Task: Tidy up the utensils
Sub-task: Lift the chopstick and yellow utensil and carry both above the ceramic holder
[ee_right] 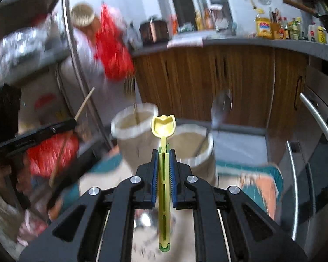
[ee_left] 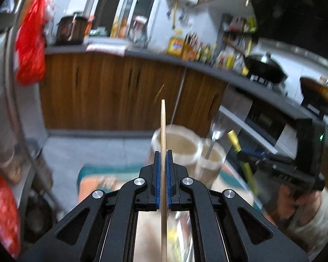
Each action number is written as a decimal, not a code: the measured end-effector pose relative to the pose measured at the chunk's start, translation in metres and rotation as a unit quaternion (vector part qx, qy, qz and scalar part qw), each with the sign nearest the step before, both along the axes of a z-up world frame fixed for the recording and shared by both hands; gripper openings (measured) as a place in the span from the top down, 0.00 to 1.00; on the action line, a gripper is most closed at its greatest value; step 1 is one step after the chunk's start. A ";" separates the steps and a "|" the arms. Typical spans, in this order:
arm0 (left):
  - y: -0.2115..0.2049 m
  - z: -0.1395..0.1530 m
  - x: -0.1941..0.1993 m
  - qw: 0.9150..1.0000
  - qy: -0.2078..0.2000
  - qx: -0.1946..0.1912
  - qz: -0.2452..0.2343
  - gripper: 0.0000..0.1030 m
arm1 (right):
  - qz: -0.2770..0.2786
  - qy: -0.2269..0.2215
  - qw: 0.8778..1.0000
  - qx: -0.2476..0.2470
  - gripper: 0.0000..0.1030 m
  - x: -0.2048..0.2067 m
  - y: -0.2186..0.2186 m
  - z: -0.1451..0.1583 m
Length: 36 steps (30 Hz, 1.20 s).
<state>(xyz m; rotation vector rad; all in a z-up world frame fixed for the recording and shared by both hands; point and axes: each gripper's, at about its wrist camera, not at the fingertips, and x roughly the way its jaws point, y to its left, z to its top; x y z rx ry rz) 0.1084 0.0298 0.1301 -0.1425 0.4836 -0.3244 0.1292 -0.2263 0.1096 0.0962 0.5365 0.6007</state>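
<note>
Blue pads of my left gripper (ee_left: 163,152) are pressed flat against a wooden chopstick (ee_left: 163,131), jaws closed down to its thickness, and the stick stands upright through them with its tip rising above the fingers. My right gripper (ee_right: 164,152) is likewise clamped tight, on the slotted handle of a yellow-green plastic spoon (ee_right: 163,128), whose small scoop-shaped bowl points up and away from me.

Taking the two cream holders as the landmark: both grippers hover on my side of them, above a table with a teal and orange patterned cloth (ee_right: 260,187). In the right wrist view the left holder (ee_right: 134,128) stands just behind and left of the spoon's bowl, with a thin stick standing in it and a fork's tines (ee_right: 129,87) blurred above it. The right holder (ee_right: 192,144) touches or nearly touches its neighbour and carries a metal spoon (ee_right: 220,109) leaning up to the right. In the left wrist view the chopstick crosses in front of the larger holder (ee_left: 177,144).

Beyond the holders run wooden cabinet doors (ee_left: 111,91) under a grey counter, with a black wok (ee_left: 264,67) to their right and a red plastic bag (ee_left: 31,43) hanging far to their left.
</note>
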 end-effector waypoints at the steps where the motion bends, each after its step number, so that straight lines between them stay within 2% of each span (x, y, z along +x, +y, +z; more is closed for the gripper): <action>1: -0.006 0.007 0.006 1.000 -0.011 -0.003 -0.001 0.95 | -0.005 -0.007 1.000 0.017 0.91 0.008 -0.001 0.005; 4: -0.029 0.026 0.029 0.999 -0.045 0.001 -0.004 0.95 | -0.021 -0.034 0.998 0.041 0.91 0.026 0.002 0.016; 7: -0.046 0.033 0.051 0.997 -0.071 0.008 0.000 0.95 | -0.025 -0.045 0.996 0.066 0.91 0.044 0.006 0.019; 16: -0.062 0.031 0.089 0.993 -0.111 -0.002 0.027 0.95 | -0.045 -0.070 0.994 0.068 0.91 0.079 0.020 -0.002; 21: -0.065 0.020 0.092 0.990 -0.131 0.022 0.051 0.95 | -0.056 -0.084 0.993 0.056 0.91 0.083 0.023 -0.019; 27: -0.061 0.008 0.082 0.991 -0.125 0.025 0.037 0.95 | -0.046 -0.086 0.994 0.045 0.91 0.075 0.021 -0.029; 31: -0.053 0.004 0.068 0.993 -0.111 0.018 0.026 0.95 | -0.040 -0.077 0.995 0.047 0.91 0.066 0.014 -0.033; 36: -0.044 -0.002 0.050 0.996 -0.084 0.029 0.012 0.95 | -0.033 -0.068 0.996 0.049 0.91 0.051 0.002 -0.037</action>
